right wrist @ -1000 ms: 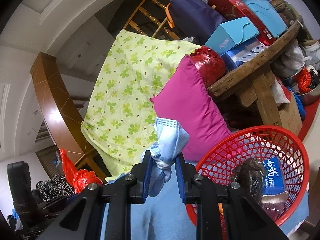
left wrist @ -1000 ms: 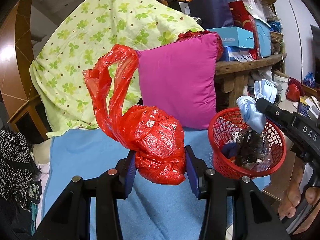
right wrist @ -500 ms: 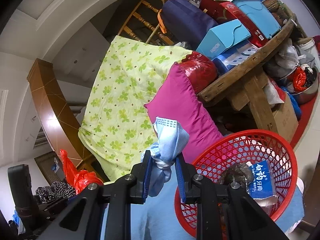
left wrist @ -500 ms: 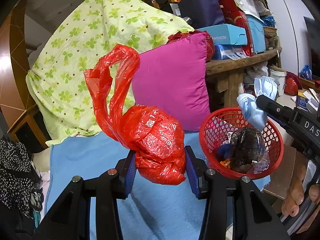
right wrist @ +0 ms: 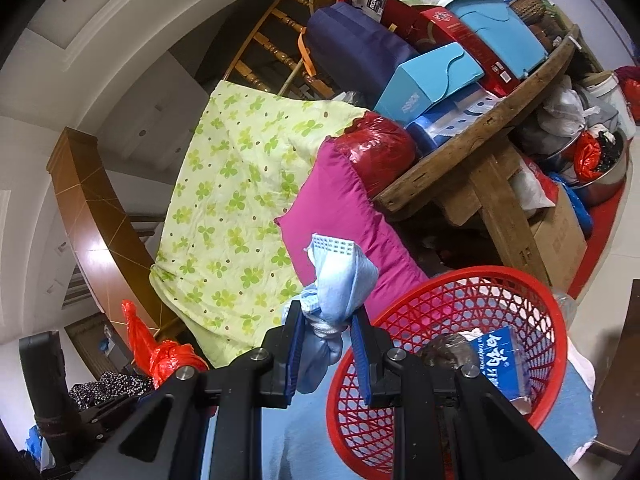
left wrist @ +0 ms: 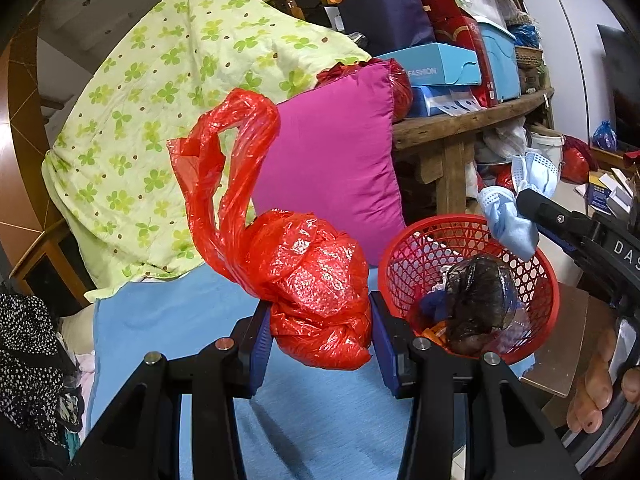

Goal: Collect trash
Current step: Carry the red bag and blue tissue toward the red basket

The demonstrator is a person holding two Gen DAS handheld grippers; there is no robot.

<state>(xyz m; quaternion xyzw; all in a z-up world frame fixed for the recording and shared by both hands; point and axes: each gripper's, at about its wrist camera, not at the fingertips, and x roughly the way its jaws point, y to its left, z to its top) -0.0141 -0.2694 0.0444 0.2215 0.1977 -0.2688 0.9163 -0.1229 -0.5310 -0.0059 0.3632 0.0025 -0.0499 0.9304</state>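
Note:
My left gripper [left wrist: 320,322] is shut on a knotted red plastic bag [left wrist: 312,276], held above the blue sheet [left wrist: 168,320] just left of the red mesh basket [left wrist: 532,264]. My right gripper [right wrist: 326,334] is shut on a crumpled light blue face mask [right wrist: 340,284] and holds it at the basket's left rim [right wrist: 400,316]. The basket holds a dark netted bundle [left wrist: 476,300] and a blue-printed wrapper [right wrist: 500,360]. The mask [left wrist: 508,220] and right gripper also show at the right of the left wrist view, above the basket. The red bag also shows in the right wrist view [right wrist: 160,356].
A magenta pillow [left wrist: 332,160] and a green floral quilt [left wrist: 140,120] stand behind the bag. A wooden table [left wrist: 460,120] piled with boxes is at the back right, clutter beneath it. Dark spotted clothing [left wrist: 28,360] lies at the left.
The basket has drawn nearer to the red bag in the left wrist view and sits lower-left in the right wrist view. Both grips are unchanged.

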